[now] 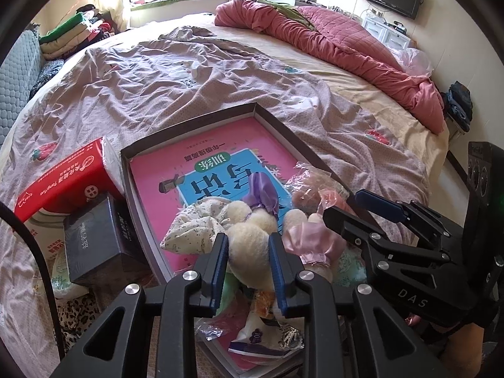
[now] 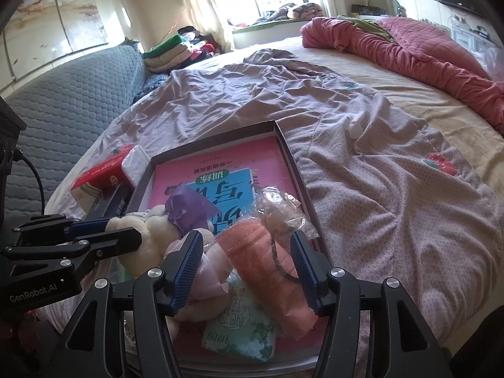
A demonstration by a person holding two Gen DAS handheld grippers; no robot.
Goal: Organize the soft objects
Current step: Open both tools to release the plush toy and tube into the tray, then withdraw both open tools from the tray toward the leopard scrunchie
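Note:
A cream plush toy with a purple bow lies at the near end of a shallow grey box on the bed. My left gripper is shut on the toy's body, both blue pads pressing into it. In the right wrist view my right gripper stands open over a salmon quilted cloth piece, which lies between its fingers with a gap on the left side. A pink satin piece, a floral pouch and a crinkled clear bag lie around the toy.
A pink book lines the box bottom, with a green packet at its near end. A red tissue pack and a dark box sit left of it. Rumpled mauve sheet and a red quilt cover the bed beyond.

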